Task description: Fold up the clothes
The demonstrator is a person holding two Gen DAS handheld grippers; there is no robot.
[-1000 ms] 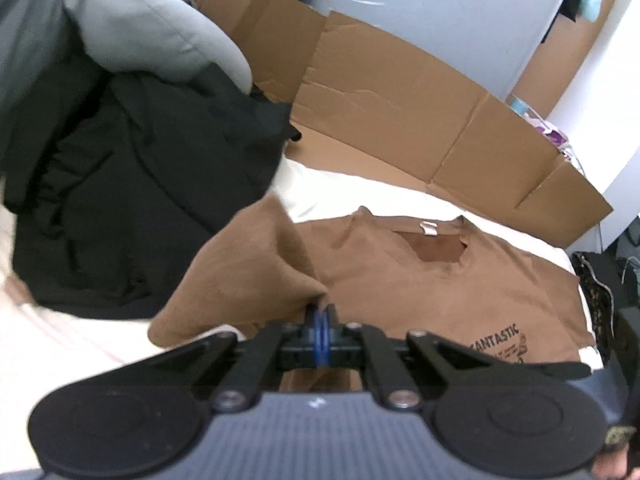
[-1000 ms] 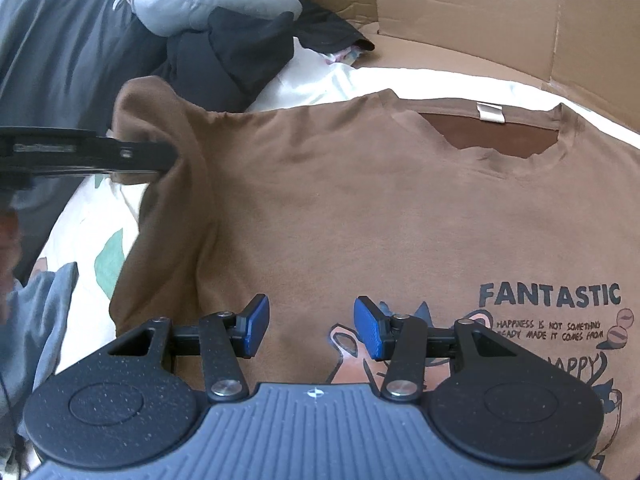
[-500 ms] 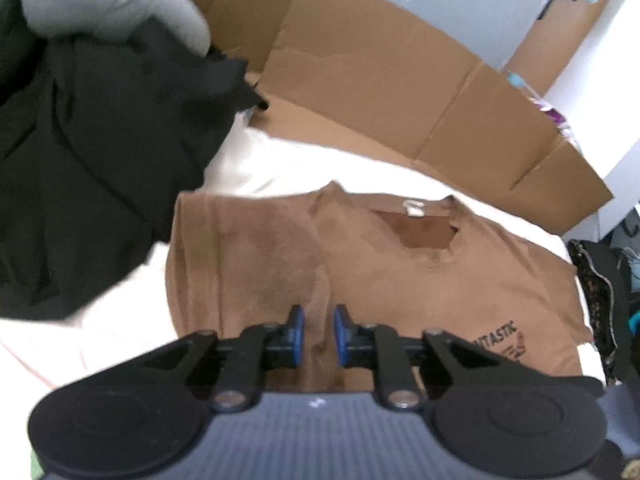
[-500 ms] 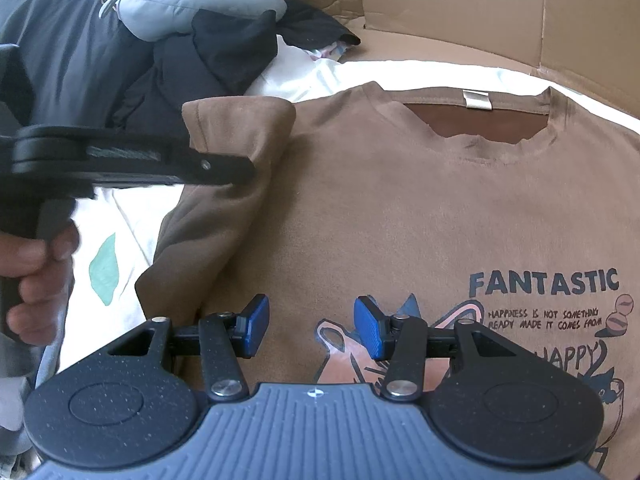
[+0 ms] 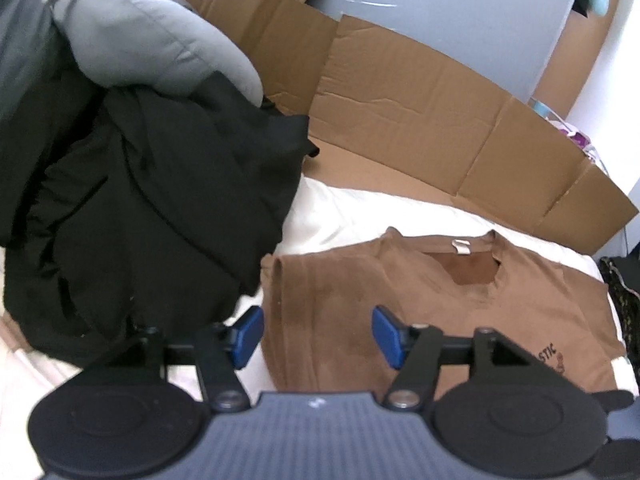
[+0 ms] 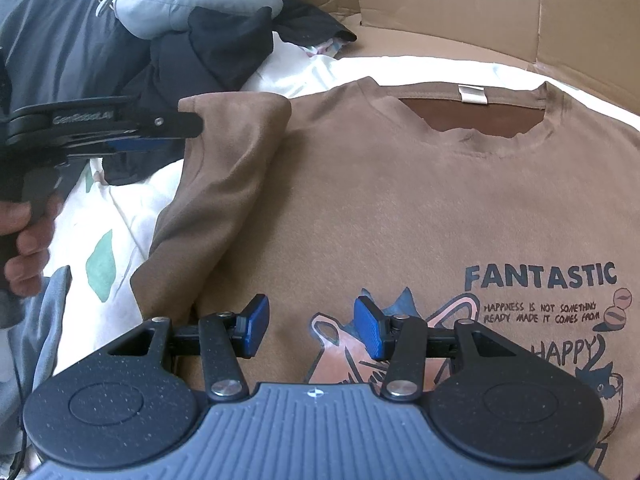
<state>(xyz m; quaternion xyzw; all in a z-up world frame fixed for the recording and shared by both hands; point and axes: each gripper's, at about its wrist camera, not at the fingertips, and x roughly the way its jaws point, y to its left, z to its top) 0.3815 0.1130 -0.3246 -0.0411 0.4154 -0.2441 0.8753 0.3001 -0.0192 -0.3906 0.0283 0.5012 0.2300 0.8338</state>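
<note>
A brown T-shirt (image 6: 400,200) with a "FANTASTIC" print lies face up on a white patterned sheet (image 6: 120,208). Its left sleeve (image 6: 224,160) is folded in over the body. My left gripper (image 5: 318,334) hovers over that folded sleeve (image 5: 320,300), its jaws opening with nothing pinched between the blue pads. In the right wrist view the left gripper (image 6: 176,136) sits at the sleeve's outer edge, held by a hand (image 6: 24,240). My right gripper (image 6: 308,328) stands open above the shirt's chest print, holding nothing.
A pile of black clothes (image 5: 152,208) and a grey cushion (image 5: 152,40) crowd the left side. Flattened cardboard (image 5: 420,120) lines the far edge against a grey wall. A dark patterned item (image 5: 624,304) lies at the right.
The left gripper, which was shut on the brown sleeve and holding it lifted, has laid it over the shirt, let go and spread its jaws. The right gripper has kept still.
</note>
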